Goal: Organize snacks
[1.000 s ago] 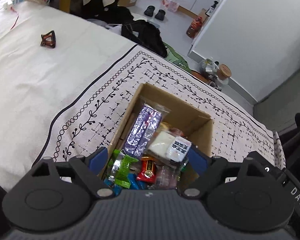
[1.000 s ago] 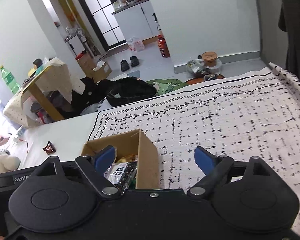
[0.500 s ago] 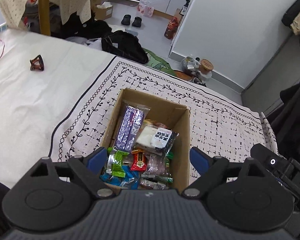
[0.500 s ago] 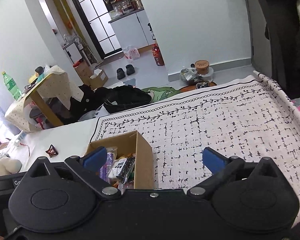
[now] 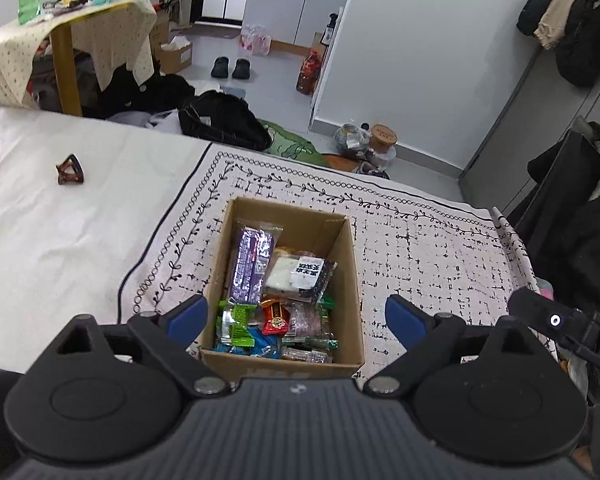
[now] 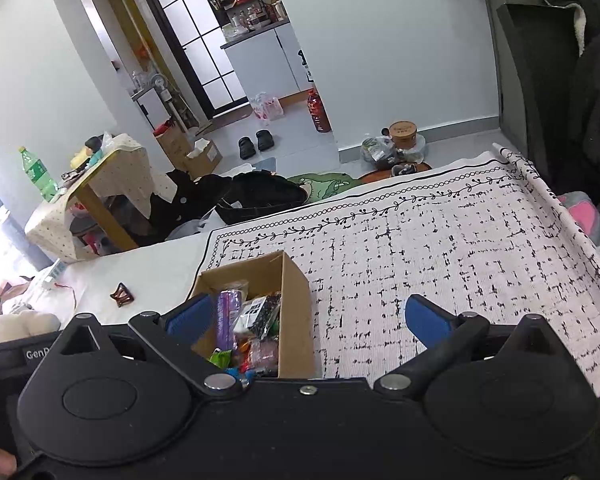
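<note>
Through the left wrist view, you are pulling back from the cardboard box (image 5: 284,280), which a second ago filled the space between the fingers; your left gripper (image 5: 296,316) is opening, empty. That suggests the snacks are stowed. Inside, a purple packet (image 5: 250,270) is lying beside a black-and-white pouch (image 5: 300,276), above green, red and blue wrappers.

Through the right wrist view, your right gripper (image 6: 306,316) is standing wide apart, holding nothing, over the patterned cloth (image 6: 440,248), with the box now sitting farther off.
</note>
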The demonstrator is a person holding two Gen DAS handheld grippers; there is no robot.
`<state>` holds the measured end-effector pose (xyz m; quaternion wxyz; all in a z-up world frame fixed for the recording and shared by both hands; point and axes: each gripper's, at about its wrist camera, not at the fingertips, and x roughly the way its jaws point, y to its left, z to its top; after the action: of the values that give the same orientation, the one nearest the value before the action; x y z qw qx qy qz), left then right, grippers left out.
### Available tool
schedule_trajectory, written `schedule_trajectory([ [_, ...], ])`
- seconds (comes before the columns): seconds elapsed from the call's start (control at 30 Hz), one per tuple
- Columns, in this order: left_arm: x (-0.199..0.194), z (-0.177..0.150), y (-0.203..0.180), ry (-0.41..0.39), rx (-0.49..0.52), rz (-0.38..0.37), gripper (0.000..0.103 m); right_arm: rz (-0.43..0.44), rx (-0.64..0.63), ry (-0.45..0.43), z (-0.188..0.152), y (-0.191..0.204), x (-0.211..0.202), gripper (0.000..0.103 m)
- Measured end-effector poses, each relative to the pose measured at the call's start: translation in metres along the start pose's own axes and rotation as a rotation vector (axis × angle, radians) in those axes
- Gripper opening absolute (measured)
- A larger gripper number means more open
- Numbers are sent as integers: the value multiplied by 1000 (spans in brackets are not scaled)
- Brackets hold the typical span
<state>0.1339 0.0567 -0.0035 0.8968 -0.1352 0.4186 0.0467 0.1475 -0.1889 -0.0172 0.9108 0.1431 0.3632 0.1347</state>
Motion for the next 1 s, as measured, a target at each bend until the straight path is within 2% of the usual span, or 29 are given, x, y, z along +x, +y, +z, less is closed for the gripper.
schedule_trajectory([
  [0.2, -20, -1, 1, -7, 39, -31, 95, -10, -15, -13, -3, 5, -21, 103],
  [0.5, -50, -7, -3, -21, 153, -68, 95, 6, -5, -17, -9, 8, -45, 103],
  [0.63, -65, -9, 0, -46, 176, -60, 95, -31, -34, -35, -12, 11, -57, 103],
  [0.83, -77, -17, 9, -48, 196, -51, 95, -32, -50, -51, -24, 11, -73, 103],
  [1.0, -84, -25, 15, -47, 214, -36, 95, -40, -33, -18, -36, 4, -73, 103],
])
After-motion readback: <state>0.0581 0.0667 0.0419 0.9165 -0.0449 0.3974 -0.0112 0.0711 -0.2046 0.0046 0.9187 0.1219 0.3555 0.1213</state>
